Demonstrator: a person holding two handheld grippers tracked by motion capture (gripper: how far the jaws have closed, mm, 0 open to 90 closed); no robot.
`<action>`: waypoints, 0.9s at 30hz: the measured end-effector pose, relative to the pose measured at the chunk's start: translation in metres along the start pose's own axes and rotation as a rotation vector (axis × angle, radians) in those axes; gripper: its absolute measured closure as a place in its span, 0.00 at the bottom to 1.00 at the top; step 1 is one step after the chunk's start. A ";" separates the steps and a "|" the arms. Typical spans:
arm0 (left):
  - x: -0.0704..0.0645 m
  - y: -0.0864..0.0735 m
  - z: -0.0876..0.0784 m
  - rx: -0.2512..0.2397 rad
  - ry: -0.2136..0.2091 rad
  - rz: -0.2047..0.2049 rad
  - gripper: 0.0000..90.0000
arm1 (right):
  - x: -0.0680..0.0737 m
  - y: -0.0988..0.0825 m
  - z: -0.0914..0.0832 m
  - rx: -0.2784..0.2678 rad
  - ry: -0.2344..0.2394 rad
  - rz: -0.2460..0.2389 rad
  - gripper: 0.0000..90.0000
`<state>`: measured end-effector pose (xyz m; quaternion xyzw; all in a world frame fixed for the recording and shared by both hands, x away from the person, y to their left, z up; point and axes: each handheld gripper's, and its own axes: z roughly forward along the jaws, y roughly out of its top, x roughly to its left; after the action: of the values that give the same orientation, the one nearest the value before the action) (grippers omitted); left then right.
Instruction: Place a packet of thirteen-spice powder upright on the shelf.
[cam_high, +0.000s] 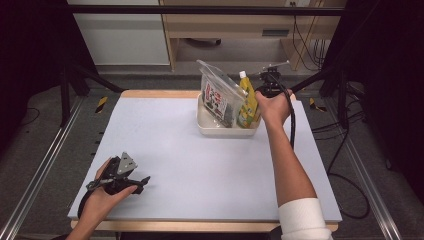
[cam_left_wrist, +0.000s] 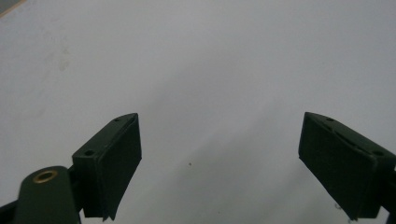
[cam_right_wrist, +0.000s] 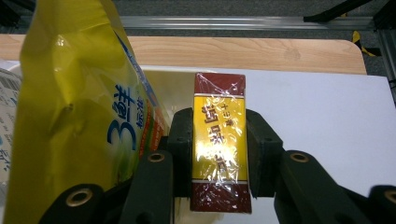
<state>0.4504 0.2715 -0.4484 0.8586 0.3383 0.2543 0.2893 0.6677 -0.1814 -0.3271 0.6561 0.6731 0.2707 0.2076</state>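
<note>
My right gripper (cam_right_wrist: 219, 154) is shut on a red and yellow box wrapped in clear film (cam_right_wrist: 219, 140); its pads press the box's two long sides. In the high view this gripper (cam_high: 266, 87) hangs over the right end of a white tub (cam_high: 225, 131). Right beside the box stands a yellow pouch with a white cap (cam_right_wrist: 74, 116) (cam_high: 247, 102). My left gripper (cam_high: 141, 184) lies on the pale mat near the front left corner. Its jaws (cam_left_wrist: 219, 163) stand wide open with bare mat between them.
A clear bag with dark print (cam_high: 220, 97) leans in the tub's left half. The pale mat (cam_high: 200, 165) covers a wooden table (cam_right_wrist: 243, 51). Metal rails (cam_high: 40, 170) run along both sides, and a black cable (cam_high: 292, 125) trails from the right gripper.
</note>
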 end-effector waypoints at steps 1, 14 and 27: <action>0.000 0.000 0.000 -0.004 0.000 -0.003 0.14 | 0.000 0.000 0.000 0.001 0.000 0.004 0.75; 0.000 0.001 -0.001 -0.007 0.003 0.000 0.14 | 0.001 -0.004 0.003 0.006 0.007 0.004 0.74; 0.003 0.000 -0.003 -0.006 0.009 0.015 0.14 | -0.002 -0.007 -0.006 -0.041 0.022 -0.011 0.64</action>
<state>0.4506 0.2746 -0.4459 0.8592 0.3322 0.2611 0.2885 0.6589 -0.1836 -0.3274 0.6451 0.6733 0.2906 0.2149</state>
